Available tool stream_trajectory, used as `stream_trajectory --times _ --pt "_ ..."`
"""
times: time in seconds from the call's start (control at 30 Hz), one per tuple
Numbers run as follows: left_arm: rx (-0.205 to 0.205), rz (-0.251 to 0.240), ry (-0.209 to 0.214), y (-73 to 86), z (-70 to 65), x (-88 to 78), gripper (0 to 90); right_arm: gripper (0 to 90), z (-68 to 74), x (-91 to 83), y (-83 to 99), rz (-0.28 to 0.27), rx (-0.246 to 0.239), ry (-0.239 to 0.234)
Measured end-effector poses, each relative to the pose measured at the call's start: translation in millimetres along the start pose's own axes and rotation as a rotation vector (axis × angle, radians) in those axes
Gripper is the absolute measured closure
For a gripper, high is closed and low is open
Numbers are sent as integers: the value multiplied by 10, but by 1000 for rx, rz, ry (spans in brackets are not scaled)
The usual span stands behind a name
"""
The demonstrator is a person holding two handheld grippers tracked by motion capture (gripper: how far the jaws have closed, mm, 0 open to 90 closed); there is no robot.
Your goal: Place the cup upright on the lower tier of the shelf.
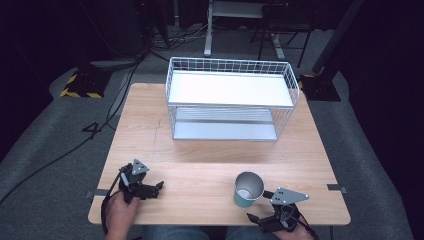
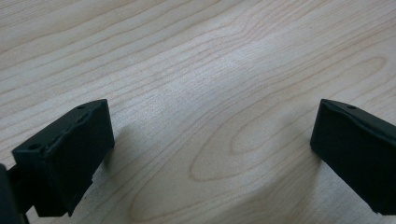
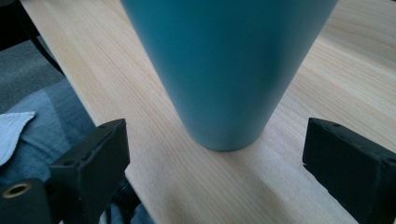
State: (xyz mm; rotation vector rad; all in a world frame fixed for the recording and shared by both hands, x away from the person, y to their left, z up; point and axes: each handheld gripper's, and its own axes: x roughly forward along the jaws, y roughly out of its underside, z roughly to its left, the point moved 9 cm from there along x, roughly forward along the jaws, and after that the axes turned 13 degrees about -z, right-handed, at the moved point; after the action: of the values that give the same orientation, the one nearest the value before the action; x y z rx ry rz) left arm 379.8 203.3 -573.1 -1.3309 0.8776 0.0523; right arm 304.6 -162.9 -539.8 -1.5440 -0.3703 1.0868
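Lining my right gripper (image 1: pixel 261 216) up on the teal cup (image 1: pixel 247 189), jaws spread to straddle its base; left gripper (image 1: pixel 159 188) rests spread, empty, on the table (image 1: pixel 210 165).

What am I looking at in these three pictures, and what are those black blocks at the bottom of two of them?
A person sits at a wooden table and holds a hand tool with two jaws in each hand. The high view looks down from above: the left gripper and the right gripper lie near the front edge. Each of the other two pictures comes from a small camera riding on one gripper, so the black blocks are that gripper's own jaws. On the table stand a teal cup and, farther back, a white wire rack with two shelves. Nothing is held: the left jaws stand open over bare wood, and the right jaws stand open just short of the cup.
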Motion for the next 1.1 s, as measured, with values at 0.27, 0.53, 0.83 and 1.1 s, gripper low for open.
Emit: stream_trajectory --times 0.27,0.53,0.83,1.1 --pt "-1 -1 0 0 -1 1 1 101 -15 178 11 11 -3 33" --pt "1 0 0 0 0 0 0 107 15 332 -1 4 -1 62" --pt "0 0 0 0 0 0 0 153 -7 393 -37 -49 5 116" --pt "0 0 0 0 0 0 0 178 -17 414 -52 -87 -19 124"
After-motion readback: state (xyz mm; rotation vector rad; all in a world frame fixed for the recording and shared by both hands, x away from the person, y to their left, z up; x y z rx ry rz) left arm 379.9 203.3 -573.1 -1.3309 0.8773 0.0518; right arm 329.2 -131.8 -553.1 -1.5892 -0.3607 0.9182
